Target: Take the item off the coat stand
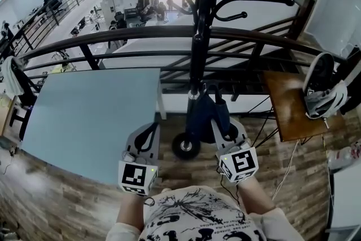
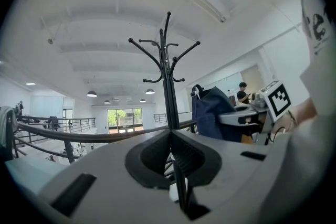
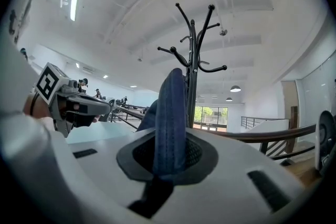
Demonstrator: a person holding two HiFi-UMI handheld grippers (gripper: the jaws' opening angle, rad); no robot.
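Observation:
The black coat stand rises at the centre, its hooks bare at the top. A dark blue fabric item hangs low beside the pole, well below those hooks. My right gripper is shut on it; in the right gripper view a blue fold stands pinched between the jaws of that gripper. In the left gripper view the item sits just right of the pole. My left gripper is level with the right one, left of the stand, shut with nothing in it.
A light blue table lies to the left, its near corner under my left gripper. A dark curved railing runs behind the stand. A brown side table at the right carries a white and black device. The stand's base rests on the wood floor.

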